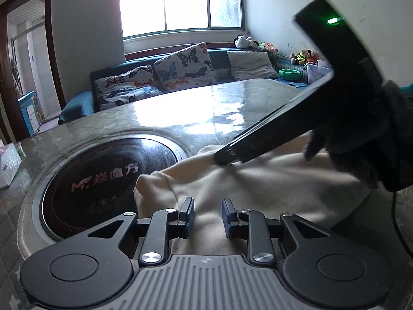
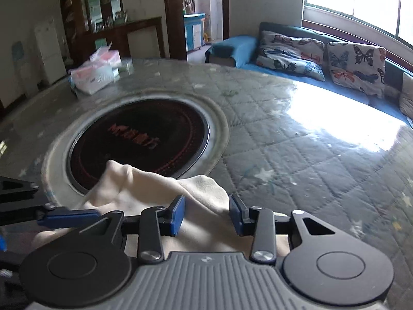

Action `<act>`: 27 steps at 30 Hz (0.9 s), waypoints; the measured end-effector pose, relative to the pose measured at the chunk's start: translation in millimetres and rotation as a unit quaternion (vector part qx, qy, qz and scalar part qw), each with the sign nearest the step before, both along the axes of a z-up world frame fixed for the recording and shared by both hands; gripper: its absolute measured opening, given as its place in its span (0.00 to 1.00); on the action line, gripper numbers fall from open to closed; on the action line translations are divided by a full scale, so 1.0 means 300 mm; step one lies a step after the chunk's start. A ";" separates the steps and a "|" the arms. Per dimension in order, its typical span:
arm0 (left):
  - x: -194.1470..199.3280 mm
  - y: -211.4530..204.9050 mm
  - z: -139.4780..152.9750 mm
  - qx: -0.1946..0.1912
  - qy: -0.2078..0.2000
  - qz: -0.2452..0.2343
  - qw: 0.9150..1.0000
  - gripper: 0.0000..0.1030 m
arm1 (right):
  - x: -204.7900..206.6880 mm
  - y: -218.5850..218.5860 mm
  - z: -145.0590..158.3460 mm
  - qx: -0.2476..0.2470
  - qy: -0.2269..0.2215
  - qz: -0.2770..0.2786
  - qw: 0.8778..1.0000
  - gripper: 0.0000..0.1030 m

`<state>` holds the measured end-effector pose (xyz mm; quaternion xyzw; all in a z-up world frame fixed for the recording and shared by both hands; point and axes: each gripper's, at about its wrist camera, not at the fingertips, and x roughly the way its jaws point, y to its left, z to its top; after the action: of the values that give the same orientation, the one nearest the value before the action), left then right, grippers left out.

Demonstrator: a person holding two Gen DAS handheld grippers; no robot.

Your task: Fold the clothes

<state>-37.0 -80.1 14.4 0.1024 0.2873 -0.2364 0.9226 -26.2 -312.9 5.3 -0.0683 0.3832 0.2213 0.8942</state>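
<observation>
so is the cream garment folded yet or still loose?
Still loose: the cream garment lies rumpled in uneven humps, one edge draped over the round black cooktop set in the table.

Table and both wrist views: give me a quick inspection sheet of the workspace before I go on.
Surface: quilted table under a glossy cover, round cooktop set in it.
Job's things: cream garment bunched, one edge over the cooktop.
Clutter: tissue packs at the far side.
Grippers: left gripper and right gripper both open above the garment, gripping nothing.
Cables: dark cable by the gloved hand.
Surroundings: sofa with cushions, window.
</observation>
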 end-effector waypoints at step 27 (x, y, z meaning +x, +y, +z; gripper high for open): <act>0.264 -0.021 -0.004 -0.014 0.042 0.042 0.998 0.26 | -0.100 -0.249 0.019 0.010 0.010 -0.066 0.998 0.35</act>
<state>42.2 -86.5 13.3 0.0674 0.3269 -0.2052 0.9200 -56.2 -387.7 10.9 -0.0316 0.3936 0.1662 0.9036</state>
